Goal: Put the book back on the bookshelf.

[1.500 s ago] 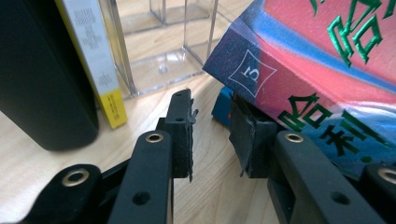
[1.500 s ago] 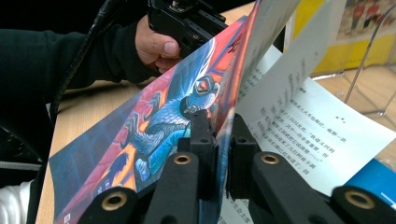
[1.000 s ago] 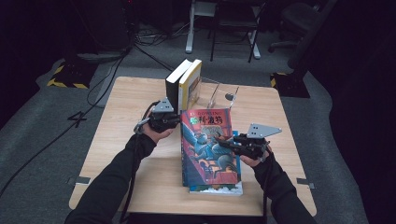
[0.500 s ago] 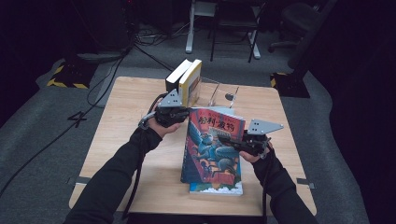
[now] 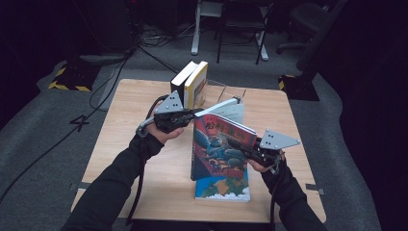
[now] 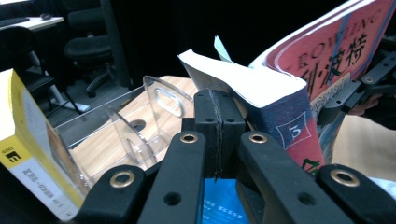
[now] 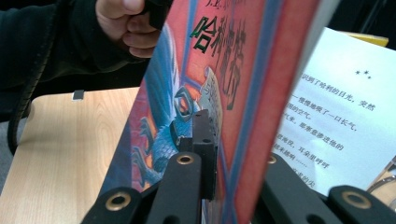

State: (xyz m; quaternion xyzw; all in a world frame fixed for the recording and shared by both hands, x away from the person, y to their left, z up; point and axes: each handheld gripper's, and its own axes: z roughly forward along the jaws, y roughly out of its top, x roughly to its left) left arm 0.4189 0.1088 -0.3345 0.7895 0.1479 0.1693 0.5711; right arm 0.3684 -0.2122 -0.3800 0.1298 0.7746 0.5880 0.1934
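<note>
My right gripper (image 5: pixel 239 144) just closed on the red book's (image 5: pixel 219 144) cover, mid-frame. Left gripper (image 5: pixel 192 115) jaws closed, w/ nothing visibly between.

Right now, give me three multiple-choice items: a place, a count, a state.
1. The blue book lies: A on a chair; B flat on the table under the red book; C on the floor.
2. In the clear stand, upright books number: A one; B two; C four.
3. The right gripper is: A open; B shut on the red book; C shut on the blue book.
B, it lies beneath the lifted one; B, a dark and a yellow one; B, jaws just closed on the cover.
</note>
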